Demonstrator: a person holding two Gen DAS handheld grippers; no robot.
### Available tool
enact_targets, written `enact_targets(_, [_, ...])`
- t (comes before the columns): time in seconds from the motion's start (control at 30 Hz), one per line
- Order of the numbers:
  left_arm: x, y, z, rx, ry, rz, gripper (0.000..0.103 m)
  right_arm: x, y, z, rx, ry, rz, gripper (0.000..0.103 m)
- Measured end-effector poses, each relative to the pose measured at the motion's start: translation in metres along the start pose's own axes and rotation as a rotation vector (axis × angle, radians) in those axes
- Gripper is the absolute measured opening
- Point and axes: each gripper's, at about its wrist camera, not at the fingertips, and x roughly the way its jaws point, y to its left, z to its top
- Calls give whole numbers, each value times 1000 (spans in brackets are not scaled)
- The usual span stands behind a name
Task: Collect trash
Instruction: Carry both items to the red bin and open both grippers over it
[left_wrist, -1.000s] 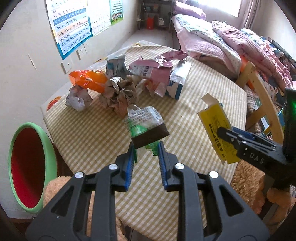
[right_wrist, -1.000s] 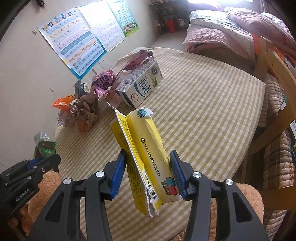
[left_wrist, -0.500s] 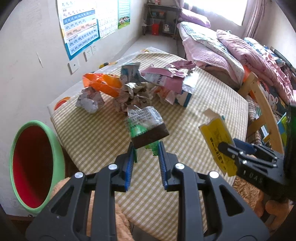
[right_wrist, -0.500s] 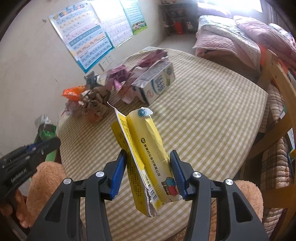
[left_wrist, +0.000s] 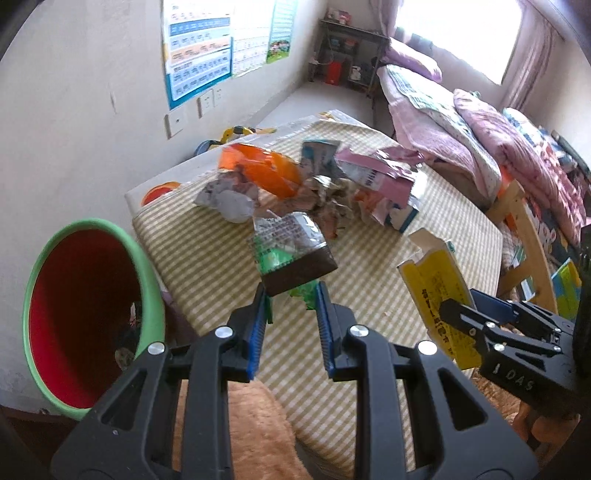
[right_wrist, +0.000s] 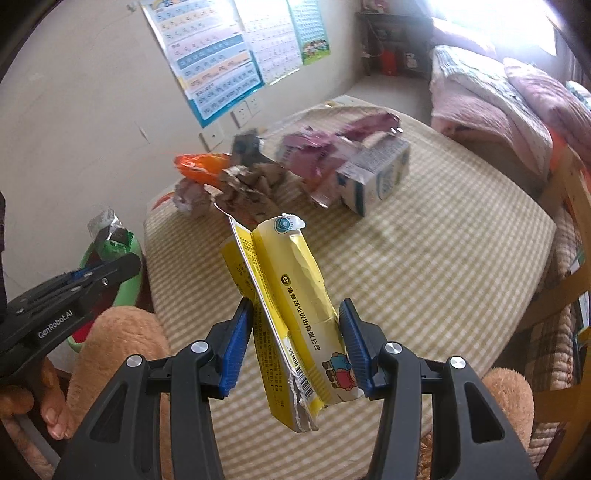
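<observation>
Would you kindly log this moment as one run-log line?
left gripper: shut on snack wrapper | right gripper: shut on yellow carton | bin: beside table | pile: on table

Both wrist views look steeply down, close; share checked table (left_wrist: 369, 266), trash pile (right_wrist: 295, 166).

Green bin (left_wrist: 88, 314) nearer, more exposed

Yellow carton (right_wrist: 295, 317), beige-and-white checked tablecloth (left_wrist: 207, 266), green-rimmed red bin (left_wrist: 85, 314), orange wrapper (left_wrist: 266, 170)
</observation>
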Motion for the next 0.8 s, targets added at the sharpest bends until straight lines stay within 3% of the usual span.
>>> enact_targets(0.23, [-11, 37, 1, -78, -23, 30, 24, -1, 31, 18, -57, -15, 22, 47])
enact_targets(0.43, [-22, 81, -2, -155, -43, 105, 24, 7, 65, 30, -113, -14, 84, 47])
enact_targets(0.8, [-20, 177, -33, -346, 15, 260, 24, 32, 126, 38, -188, 65, 217, 47])
